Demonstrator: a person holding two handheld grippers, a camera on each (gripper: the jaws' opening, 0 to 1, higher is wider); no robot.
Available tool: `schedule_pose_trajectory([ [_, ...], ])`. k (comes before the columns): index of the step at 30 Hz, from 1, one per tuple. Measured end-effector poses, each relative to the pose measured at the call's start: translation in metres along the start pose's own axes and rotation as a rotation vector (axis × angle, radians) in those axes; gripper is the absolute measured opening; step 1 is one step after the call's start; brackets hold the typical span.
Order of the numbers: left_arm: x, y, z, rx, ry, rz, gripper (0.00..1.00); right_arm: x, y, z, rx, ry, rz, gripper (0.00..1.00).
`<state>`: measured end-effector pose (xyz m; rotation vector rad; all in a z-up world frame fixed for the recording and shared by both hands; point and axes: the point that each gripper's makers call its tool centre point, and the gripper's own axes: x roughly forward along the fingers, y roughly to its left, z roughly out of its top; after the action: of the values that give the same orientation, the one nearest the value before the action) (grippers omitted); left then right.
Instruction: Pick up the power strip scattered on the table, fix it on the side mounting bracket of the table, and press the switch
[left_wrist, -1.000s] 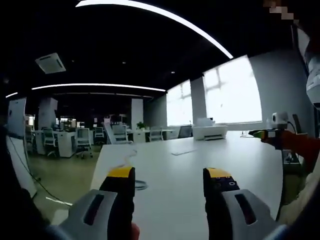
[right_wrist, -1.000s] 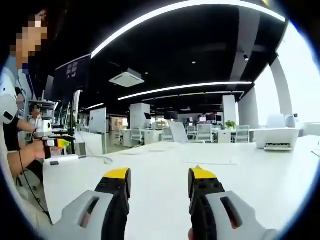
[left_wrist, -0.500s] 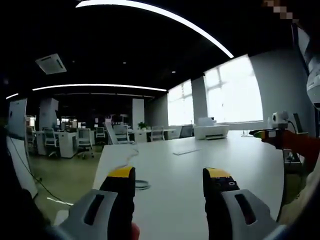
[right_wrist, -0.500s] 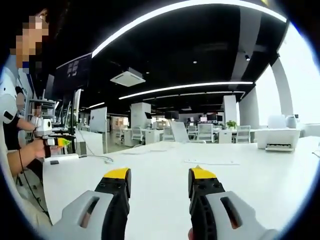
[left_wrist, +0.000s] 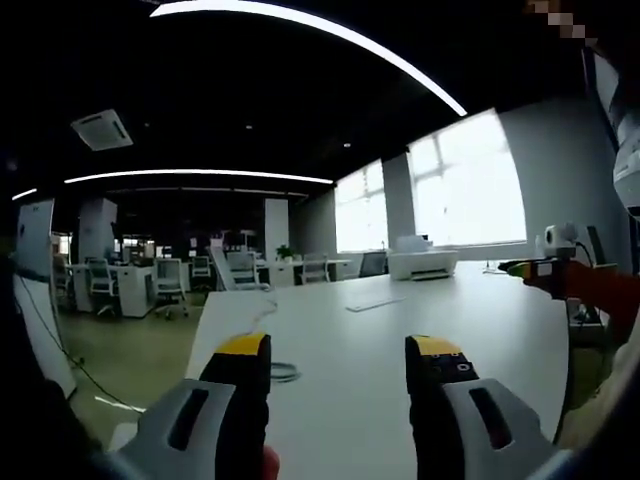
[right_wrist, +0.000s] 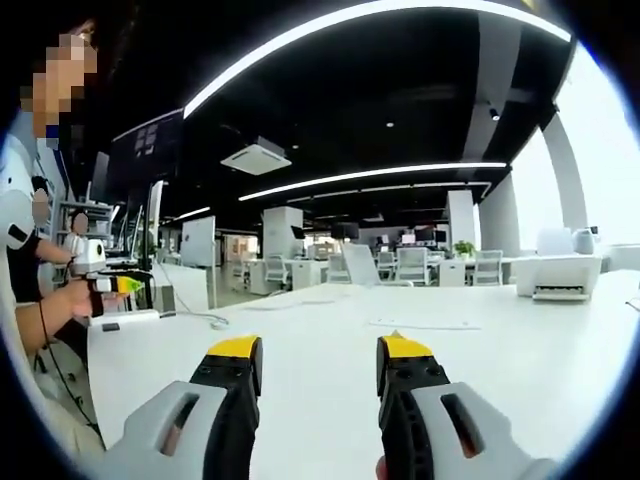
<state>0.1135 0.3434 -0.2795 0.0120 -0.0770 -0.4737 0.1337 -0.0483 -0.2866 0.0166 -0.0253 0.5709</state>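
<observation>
1. We see the power strip (right_wrist: 122, 318) at left of the right gripper view, flat on the white table (right_wrist: 520, 370), near a person's hand (right_wrist: 68, 298).
2. Left gripper (left_wrist: 340, 352): jaws apart, holding nothing, above the table (left_wrist: 350, 400).
3. Right gripper (right_wrist: 318, 352): jaws apart, likewise free.
4. A cable coil (left_wrist: 284, 372) lies at the table's left edge in the left gripper view.

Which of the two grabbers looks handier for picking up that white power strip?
Left, probably: in the right gripper view the left gripper hovers just above the power strip; the right gripper points elsewhere along the table.
</observation>
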Motion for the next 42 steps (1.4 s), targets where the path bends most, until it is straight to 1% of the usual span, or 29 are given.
schedule_pose_trajectory([
  [9,0.0004,-0.0022,-0.0025,0.000,0.006,0.000,0.58,-0.0033,-0.0022,-0.0018,0.004,0.002,-0.006,0.42],
  [18,0.0005,-0.0033,-0.0007,0.001,0.002,0.000,0.58,-0.0061,-0.0024,-0.0027,0.004,0.001,-0.008,0.42],
  [26,0.0013,-0.0049,-0.0039,-0.001,0.008,-0.002,0.58,-0.0078,-0.0038,-0.0042,0.005,0.004,-0.011,0.42],
  [42,0.0013,-0.0056,-0.0043,-0.003,0.008,-0.003,0.58,-0.0072,-0.0036,-0.0040,0.010,0.002,-0.008,0.42],
])
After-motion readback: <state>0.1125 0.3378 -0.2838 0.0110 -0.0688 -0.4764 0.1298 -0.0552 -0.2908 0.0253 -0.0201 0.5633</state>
